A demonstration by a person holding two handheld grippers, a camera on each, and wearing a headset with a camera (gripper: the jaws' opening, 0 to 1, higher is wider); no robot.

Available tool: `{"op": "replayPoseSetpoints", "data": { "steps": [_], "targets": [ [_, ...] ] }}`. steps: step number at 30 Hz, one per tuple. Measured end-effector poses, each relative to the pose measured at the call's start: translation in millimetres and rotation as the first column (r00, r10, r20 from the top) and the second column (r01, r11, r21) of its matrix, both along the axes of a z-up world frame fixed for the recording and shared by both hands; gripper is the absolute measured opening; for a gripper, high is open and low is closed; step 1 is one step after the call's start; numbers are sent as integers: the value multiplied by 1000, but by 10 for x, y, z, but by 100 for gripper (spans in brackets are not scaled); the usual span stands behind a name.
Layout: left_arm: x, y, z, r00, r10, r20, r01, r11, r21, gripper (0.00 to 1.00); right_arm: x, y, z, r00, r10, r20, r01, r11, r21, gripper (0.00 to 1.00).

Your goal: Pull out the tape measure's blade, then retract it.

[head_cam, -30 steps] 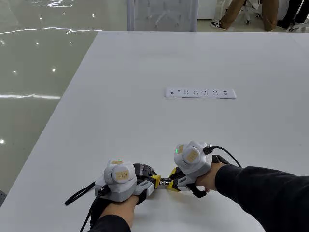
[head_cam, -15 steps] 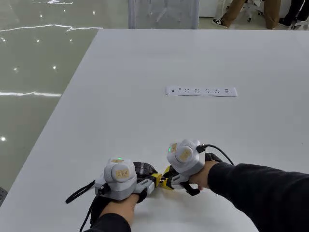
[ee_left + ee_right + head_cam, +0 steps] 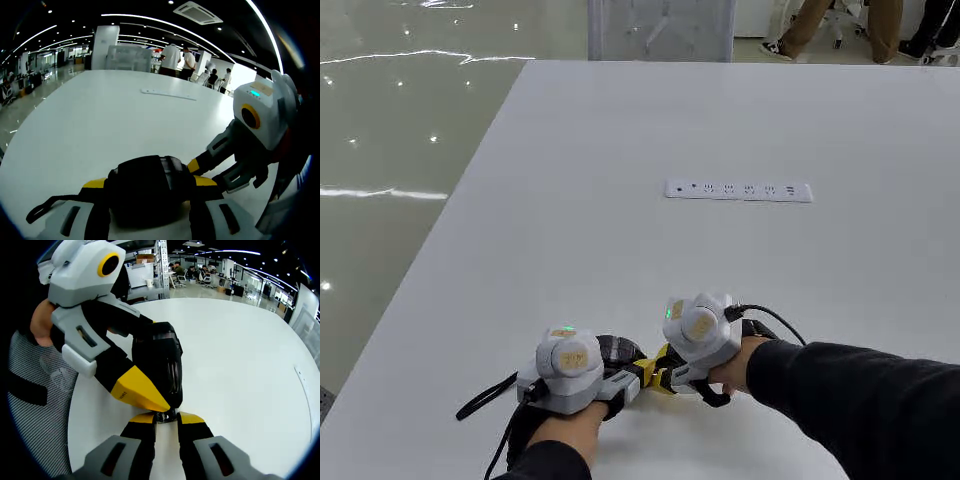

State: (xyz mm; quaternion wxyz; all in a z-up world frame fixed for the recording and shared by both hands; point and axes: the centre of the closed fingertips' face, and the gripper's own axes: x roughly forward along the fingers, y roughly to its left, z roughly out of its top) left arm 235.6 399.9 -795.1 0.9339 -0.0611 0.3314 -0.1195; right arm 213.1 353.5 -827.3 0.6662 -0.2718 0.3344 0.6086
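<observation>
The black tape measure sits clamped between the yellow-tipped jaws of my left gripper, low over the white table. In the head view its case lies between my left gripper and my right gripper. In the right gripper view my right gripper is shut on the blade's end hook, right at the mouth of the case. Hardly any blade shows between the hook and the case. A black strap trails left from the case.
A white power strip lies flat mid-table, well beyond both grippers. The table's left edge drops to a glossy floor. A frosted screen and people's legs stand past the far end.
My right gripper has moved left toward the tape measure case. The short stretch of blade between the two grippers has gone back into the case. My left gripper has stayed put.
</observation>
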Motion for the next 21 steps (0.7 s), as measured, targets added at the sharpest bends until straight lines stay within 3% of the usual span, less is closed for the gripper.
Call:
{"op": "replayPoseSetpoints", "data": {
  "steps": [11, 12, 21],
  "targets": [
    [-3, -3, 2, 1000, 0, -1, 0, 1000, -5, 61, 12, 10, 10, 999, -48, -22, 48, 999, 17, 13],
    [-5, -4, 1, 1000, -1, 0, 1, 1000, -3, 61, -3, 7, 9, 999, -32, -4, 32, 999, 11, 13],
    [-5, -4, 2, 1000, -3, 0, 3, 1000, -10, 61, 2, 12, 8, 1000, -12, 6, 12, 1000, 3, 13]
  ]
}}
